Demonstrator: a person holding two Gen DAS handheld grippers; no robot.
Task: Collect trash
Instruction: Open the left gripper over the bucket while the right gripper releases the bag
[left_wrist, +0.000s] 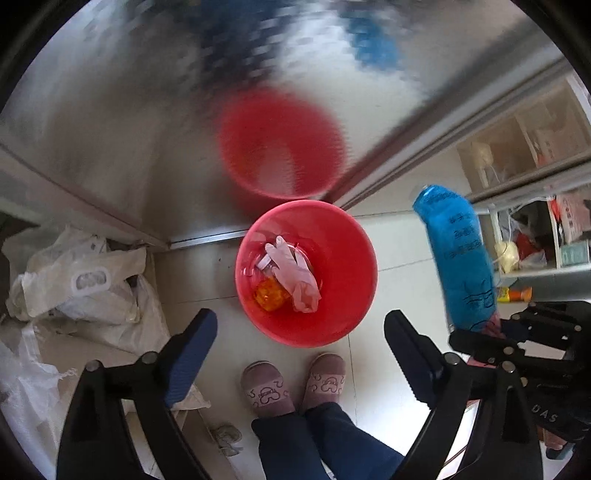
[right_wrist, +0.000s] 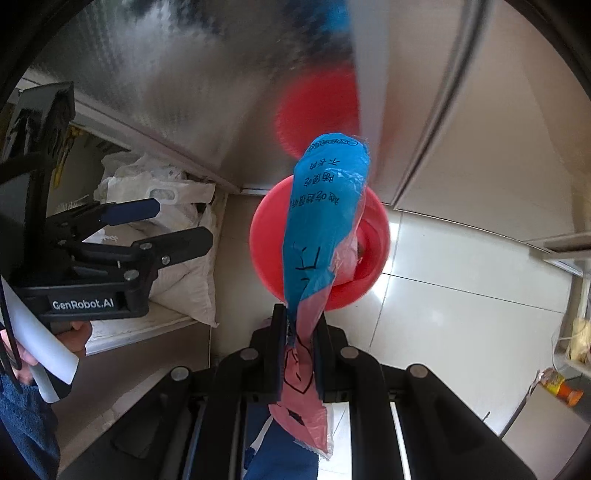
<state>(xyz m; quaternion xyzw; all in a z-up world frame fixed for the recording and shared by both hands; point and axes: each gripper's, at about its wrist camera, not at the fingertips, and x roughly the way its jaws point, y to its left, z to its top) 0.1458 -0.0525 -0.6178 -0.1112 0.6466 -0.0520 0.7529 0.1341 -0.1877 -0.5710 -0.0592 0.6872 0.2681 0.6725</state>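
Hanging from my right hand-held gripper (right_wrist: 299, 350), the crumpled blue-and-pink printed plastic wrapper (right_wrist: 325, 221) is the piece of trash I am carrying. It droops out past the fingers and sits in the air just over the round red plastic bin (left_wrist: 354, 266) on the floor. My jaws are clenched on its pink tail, with a short pink end sticking out behind the pads.

I judge it very light, thin and limp: it folds and twists under its own weight and should flutter rather than drop straight. Film like this is slick, so a pinch near the edge could slip; the bunched, doubled part at the pink end, where I hold it, gives the pads more to bite. It will not break, only crease.

Inside the bin I see a pale rubber glove (left_wrist: 291, 266) lying over an orange crinkled wrapper (left_wrist: 267, 293) and some clear scraps. My left hand-held gripper (left_wrist: 299, 325) is released, its blue-padded fingers spread wide with nothing between them, beside the bin's near rim.

Below are my pink slippers (left_wrist: 291, 384) on the pale tiled floor (left_wrist: 399, 258). Behind the bin stands a shiny metal cabinet front (left_wrist: 129, 129) that mirrors it; white woven sacks (left_wrist: 85, 280) lie to one side.
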